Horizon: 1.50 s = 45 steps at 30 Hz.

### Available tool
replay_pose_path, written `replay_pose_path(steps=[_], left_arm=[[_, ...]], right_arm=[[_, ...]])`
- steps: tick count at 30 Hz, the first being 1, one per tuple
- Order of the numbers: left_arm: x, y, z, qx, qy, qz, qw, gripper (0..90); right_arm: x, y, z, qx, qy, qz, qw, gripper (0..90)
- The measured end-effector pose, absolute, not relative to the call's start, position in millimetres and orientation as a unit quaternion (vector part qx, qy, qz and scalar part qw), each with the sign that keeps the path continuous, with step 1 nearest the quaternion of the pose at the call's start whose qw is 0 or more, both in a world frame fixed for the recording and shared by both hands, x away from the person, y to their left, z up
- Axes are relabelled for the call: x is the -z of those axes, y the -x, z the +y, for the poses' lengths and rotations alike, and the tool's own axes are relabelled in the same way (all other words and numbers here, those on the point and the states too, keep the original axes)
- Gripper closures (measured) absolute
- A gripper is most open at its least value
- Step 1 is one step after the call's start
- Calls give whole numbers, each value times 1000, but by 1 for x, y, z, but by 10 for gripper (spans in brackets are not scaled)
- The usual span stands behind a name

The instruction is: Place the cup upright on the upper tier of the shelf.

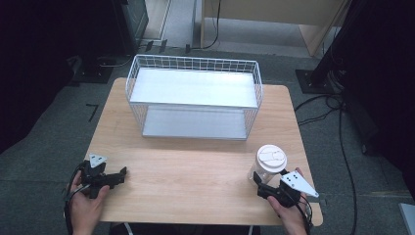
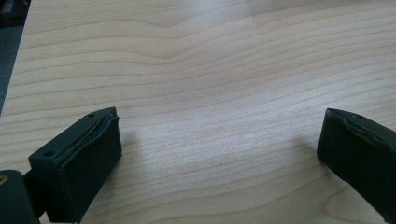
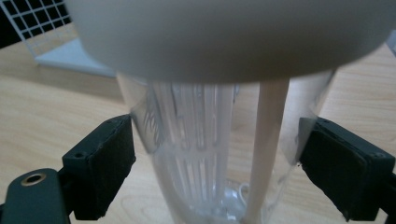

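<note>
Light wooden counter [image 1: 195, 171]: broad bare stretch across the middle and near left, open for passage. White wire two-tier rack with grey shelves [image 1: 193, 95]: blocks the far centre; narrow strips of counter remain on either side. Clear plastic jar with white lid [image 1: 268, 164]: stands upright at near right, filling the gap between the right gripper [image 3: 217, 163] jaws.

The pale wood surface [image 1: 195, 166] carries 2 things: a white wire rack [image 1: 194, 98] at its far middle, and a clear jar [image 1: 266, 166] with a white lid near its right front edge.
</note>
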<state>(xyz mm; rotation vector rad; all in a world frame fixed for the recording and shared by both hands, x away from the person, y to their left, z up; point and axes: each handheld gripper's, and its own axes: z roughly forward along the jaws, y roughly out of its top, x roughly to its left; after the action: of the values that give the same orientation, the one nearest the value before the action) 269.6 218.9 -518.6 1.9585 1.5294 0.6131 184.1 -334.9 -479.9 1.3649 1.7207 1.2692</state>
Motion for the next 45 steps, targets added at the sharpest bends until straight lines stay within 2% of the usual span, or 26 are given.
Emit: replay_pose_path(steps=[21, 28, 34, 45], left_arm=[[519, -270, 219, -229, -733, 572, 287, 1], [519, -270, 219, -229, -733, 573, 287, 1], [519, -270, 219, -230, -733, 572, 287, 1], [519, -270, 219, -230, -733, 573, 287, 1]], right_arm=[[467, -199, -305, -518, -514, 579, 364, 142], [452, -201, -294, -544, -506, 559, 369, 146], [437, -211, -279, -552, -494, 546, 391, 145], [407, -228, -257, -571, -469, 545, 397, 149]])
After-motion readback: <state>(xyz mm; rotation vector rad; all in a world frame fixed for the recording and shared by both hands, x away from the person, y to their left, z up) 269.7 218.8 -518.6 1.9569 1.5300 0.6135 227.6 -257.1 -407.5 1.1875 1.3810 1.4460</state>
